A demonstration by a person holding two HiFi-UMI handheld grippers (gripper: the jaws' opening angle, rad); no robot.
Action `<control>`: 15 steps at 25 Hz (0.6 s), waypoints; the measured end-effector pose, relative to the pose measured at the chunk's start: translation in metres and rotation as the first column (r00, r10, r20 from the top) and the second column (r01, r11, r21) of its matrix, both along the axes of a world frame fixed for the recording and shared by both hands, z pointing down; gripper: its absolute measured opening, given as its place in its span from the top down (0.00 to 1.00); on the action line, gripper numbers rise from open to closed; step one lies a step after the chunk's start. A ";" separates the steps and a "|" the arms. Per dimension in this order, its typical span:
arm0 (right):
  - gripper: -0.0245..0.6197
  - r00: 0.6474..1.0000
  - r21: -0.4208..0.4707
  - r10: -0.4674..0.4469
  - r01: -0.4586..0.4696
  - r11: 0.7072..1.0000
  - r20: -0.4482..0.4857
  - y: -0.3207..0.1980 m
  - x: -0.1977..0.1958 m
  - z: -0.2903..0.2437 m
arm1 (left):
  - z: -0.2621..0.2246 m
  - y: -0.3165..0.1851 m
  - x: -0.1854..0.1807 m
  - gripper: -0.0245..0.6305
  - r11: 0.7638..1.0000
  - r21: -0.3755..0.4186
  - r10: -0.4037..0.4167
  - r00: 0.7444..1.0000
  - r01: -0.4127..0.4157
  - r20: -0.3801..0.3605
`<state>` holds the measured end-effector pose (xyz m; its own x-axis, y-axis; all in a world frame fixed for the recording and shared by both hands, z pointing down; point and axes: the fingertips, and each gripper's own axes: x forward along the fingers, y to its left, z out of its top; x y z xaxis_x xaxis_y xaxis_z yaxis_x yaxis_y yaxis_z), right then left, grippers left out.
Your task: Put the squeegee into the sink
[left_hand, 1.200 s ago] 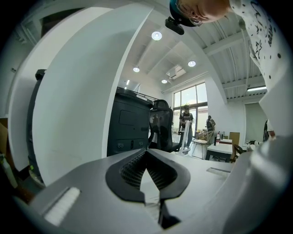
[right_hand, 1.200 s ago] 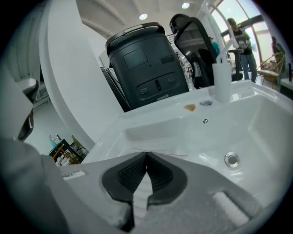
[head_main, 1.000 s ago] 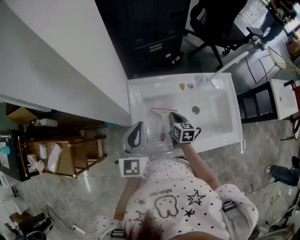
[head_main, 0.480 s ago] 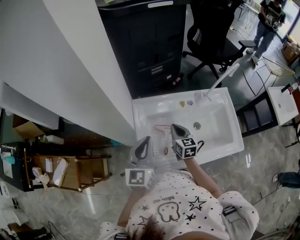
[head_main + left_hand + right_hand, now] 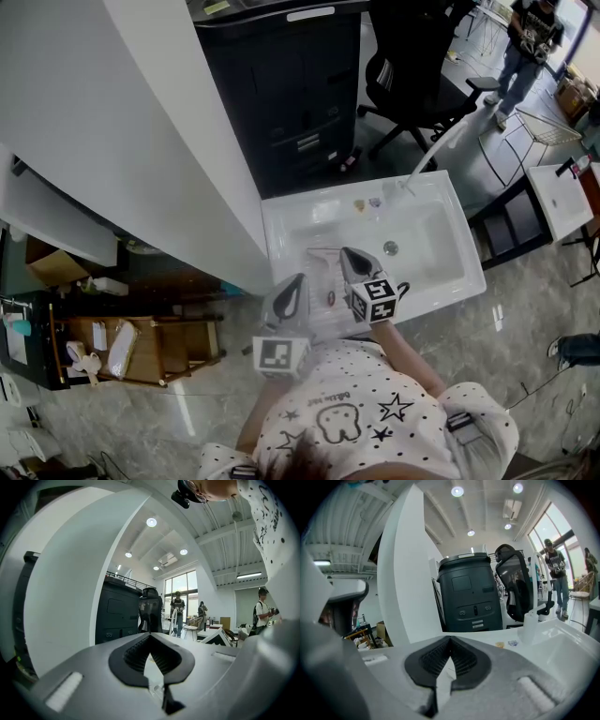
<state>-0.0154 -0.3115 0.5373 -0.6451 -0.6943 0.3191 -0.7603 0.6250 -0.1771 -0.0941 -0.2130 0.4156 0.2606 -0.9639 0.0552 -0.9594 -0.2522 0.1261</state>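
The squeegee (image 5: 325, 272), clear with a red mark on its handle, lies in the left part of the white sink (image 5: 464, 248). Its blade end points to the sink's back wall. My right gripper (image 5: 349, 254) hangs just above and right of it, shut with nothing between the jaws (image 5: 449, 660). My left gripper (image 5: 292, 280) is held over the sink's front left corner, also shut and empty (image 5: 151, 656). The right gripper view looks level across the sink (image 5: 565, 641) to its white faucet (image 5: 532, 618).
A white faucet (image 5: 427, 155) rises behind the sink and a drain (image 5: 391, 247) sits mid-basin. A white partition (image 5: 141, 141) runs along the left. A dark cabinet (image 5: 291, 103) and an office chair (image 5: 412, 66) stand behind. A wooden shelf cart (image 5: 141, 342) is at lower left.
My right gripper has lifted up off the squeegee, which stays lying in the sink. The left gripper has shifted slightly toward the sink's corner.
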 end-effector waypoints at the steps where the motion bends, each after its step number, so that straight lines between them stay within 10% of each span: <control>1: 0.97 1.000 0.006 0.002 -0.002 1.000 0.002 0.003 0.000 -0.004 | 0.000 0.002 0.001 0.96 1.000 -0.001 0.004 1.000 -0.004 -0.001; 15: 0.97 0.999 0.113 0.040 -0.038 0.993 -0.016 0.038 0.005 -0.034 | -0.001 0.030 -0.005 0.96 0.999 0.009 0.033 0.999 -0.033 0.007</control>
